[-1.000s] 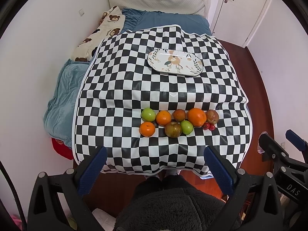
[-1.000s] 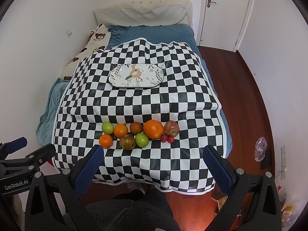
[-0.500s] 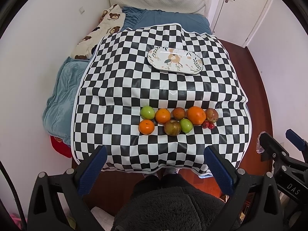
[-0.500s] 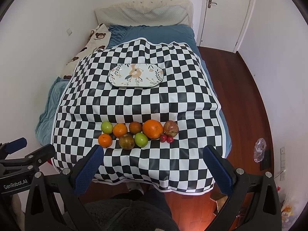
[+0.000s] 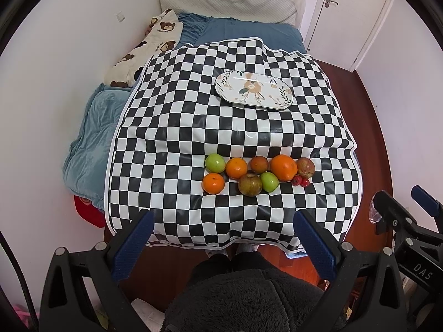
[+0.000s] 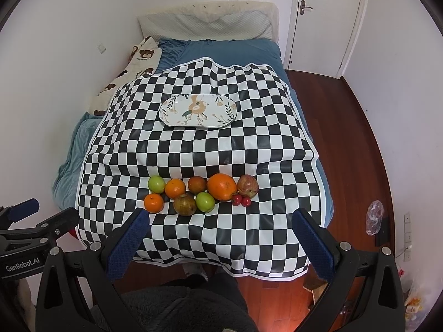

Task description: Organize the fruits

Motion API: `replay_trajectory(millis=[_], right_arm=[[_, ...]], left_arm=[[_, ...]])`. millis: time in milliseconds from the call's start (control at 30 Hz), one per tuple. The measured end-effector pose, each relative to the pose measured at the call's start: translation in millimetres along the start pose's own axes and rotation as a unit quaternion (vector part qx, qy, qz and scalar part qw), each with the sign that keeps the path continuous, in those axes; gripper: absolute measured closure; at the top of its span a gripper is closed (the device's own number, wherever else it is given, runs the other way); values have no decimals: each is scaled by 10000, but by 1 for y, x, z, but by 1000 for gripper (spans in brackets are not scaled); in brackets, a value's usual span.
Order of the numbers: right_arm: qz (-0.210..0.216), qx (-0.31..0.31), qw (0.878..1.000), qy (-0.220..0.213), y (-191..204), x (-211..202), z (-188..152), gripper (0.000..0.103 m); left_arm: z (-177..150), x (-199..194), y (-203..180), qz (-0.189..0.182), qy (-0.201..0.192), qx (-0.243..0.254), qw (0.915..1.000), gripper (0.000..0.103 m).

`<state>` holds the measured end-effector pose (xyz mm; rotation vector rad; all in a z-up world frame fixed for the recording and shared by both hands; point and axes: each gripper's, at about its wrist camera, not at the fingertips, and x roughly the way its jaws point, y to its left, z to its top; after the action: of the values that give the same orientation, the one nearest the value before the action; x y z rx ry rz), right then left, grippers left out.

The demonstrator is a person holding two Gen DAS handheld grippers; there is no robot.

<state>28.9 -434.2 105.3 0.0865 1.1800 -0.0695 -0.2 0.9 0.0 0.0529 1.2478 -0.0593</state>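
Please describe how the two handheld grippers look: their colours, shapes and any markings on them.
Each is a black plastic frame with triangular cut-outs and silver screws. The left gripper has two long fingers faced with blue textured pads; the right gripper looks the same. In the left wrist view the right gripper's body reads "DAS"; in the right wrist view the left one reads "GenRobot.AI". A dark fuzzy garment lies below the jaws.

1. We've got a black-and-white checkered cloth (image 5: 171,127).
2. White oval plate (image 5: 279,102) with floral print.
3. Green apples (image 5: 214,163), bright oranges (image 5: 283,167), tiny red fruits (image 5: 301,181).
4. Blue bedding (image 5: 91,127), bear-print pillow (image 5: 146,47).
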Motion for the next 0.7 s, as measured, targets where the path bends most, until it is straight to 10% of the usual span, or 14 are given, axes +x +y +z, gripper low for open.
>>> replay_trajectory(millis=[700], right_arm=[[-2, 10, 10000, -35, 2, -8, -1, 0]], left_arm=[[0, 0, 0, -8, -36, 4, 10000, 0]])
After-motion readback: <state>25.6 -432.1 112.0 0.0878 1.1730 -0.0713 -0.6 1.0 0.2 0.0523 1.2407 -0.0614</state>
